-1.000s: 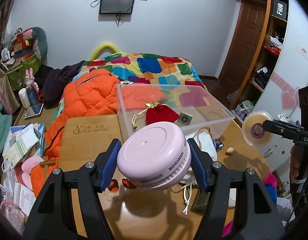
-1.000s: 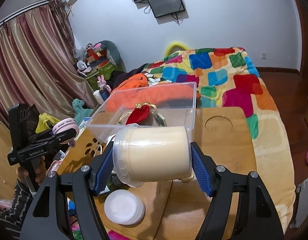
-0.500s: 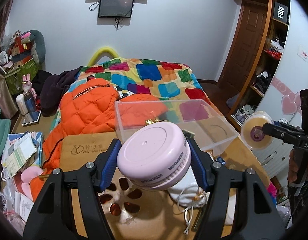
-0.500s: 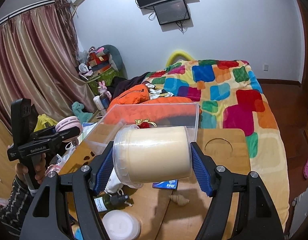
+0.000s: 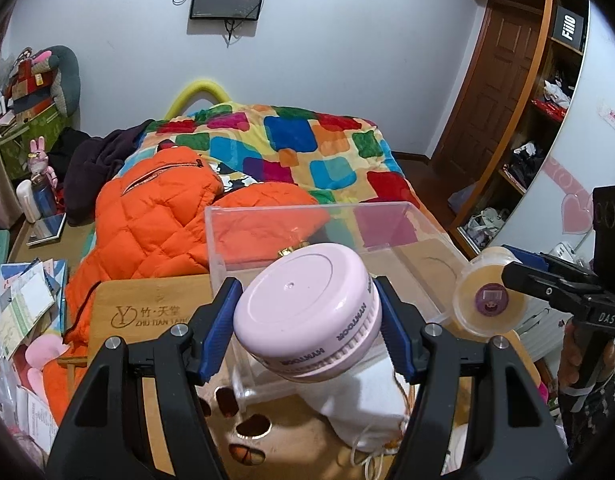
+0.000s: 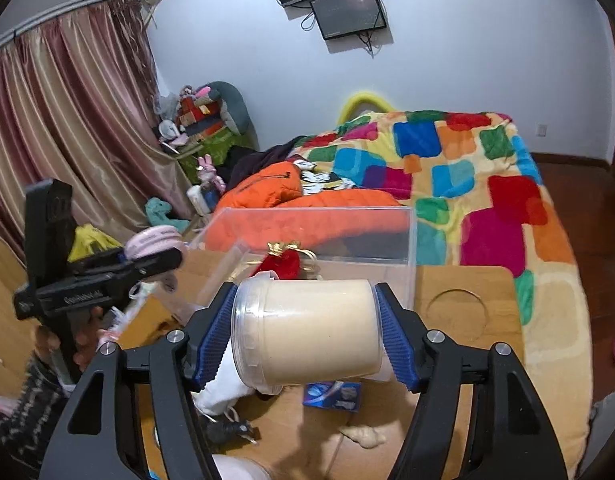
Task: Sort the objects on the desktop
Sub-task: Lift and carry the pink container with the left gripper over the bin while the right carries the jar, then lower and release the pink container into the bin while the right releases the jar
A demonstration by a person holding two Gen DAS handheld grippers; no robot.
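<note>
My left gripper is shut on a round pink case and holds it in the air just before the near wall of the clear plastic box. My right gripper is shut on a clear jar of cream-coloured stuff, held on its side above the desk in front of the same box. A red drawstring pouch lies inside the box. The right gripper with the jar shows at the right of the left wrist view; the left gripper with the pink case shows at the left of the right wrist view.
On the wooden desk lie a white cloth bag, a small blue packet, a beige lump and a dark plug. An orange jacket and a patchwork bed lie behind. Papers are at the left.
Both grippers have risen and moved toward the box with their loads still held. The box now sits lower and nearer in both views.
</note>
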